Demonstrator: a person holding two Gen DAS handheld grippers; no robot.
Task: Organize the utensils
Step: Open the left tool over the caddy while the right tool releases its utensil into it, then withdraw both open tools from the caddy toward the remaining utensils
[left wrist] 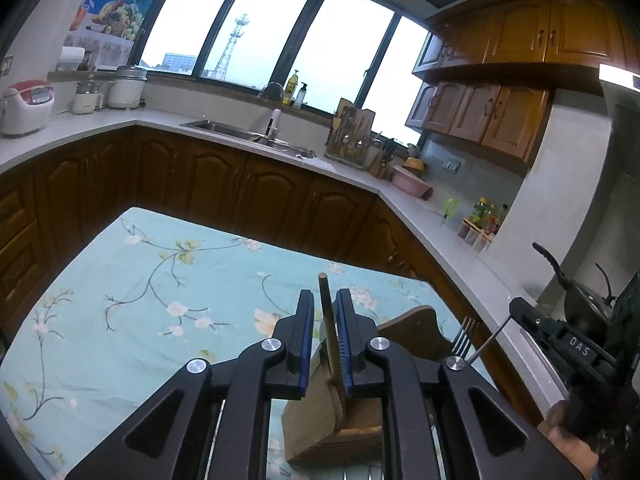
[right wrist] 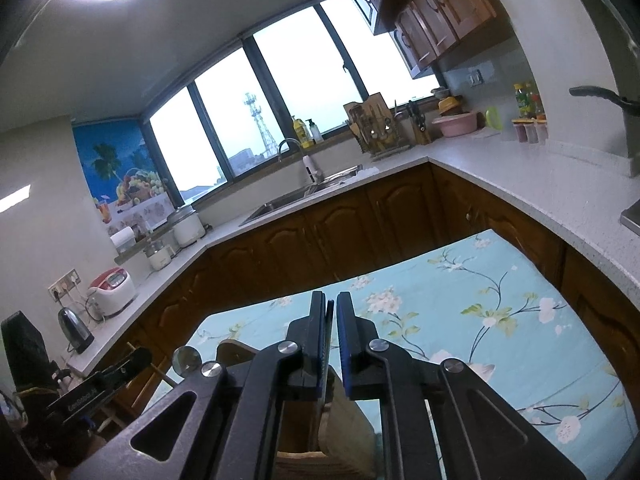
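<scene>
Here | floral tablecloth (left wrist: 120,300) | wooden holder (left wrist: 316,420) | grey countertop (left wrist: 440,220)

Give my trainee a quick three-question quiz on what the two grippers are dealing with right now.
1. True or false: the right gripper holds a fork.
2. What sits under the left gripper? A) sink B) wooden holder C) pan
3. Fill in: the stick between the left fingers is made of ____.
Key: 1 true; 2 B; 3 wood.
</scene>
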